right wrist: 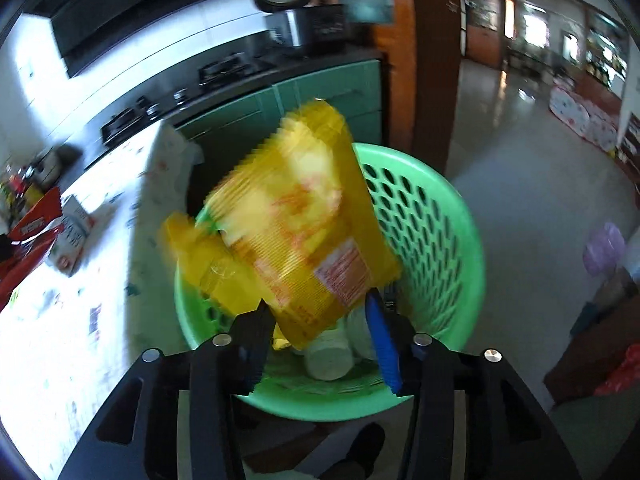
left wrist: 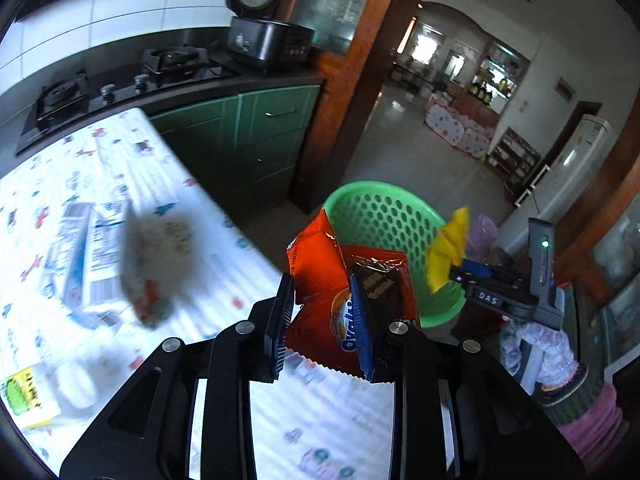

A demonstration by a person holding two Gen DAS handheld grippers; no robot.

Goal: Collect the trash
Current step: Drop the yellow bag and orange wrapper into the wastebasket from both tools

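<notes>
The yellow wrapper (right wrist: 296, 220) sits loose in the parted right claw (right wrist: 320, 312) above the green basket (right wrist: 432, 216); carry the orange wrapper (left wrist: 320, 280), pinched by the left claw (left wrist: 320, 308), toward one o'clock over the rim before parting.

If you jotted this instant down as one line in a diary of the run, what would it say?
left gripper: shut on orange wrapper | right gripper: open, yellow packet over green basket | table: more litter left
</notes>
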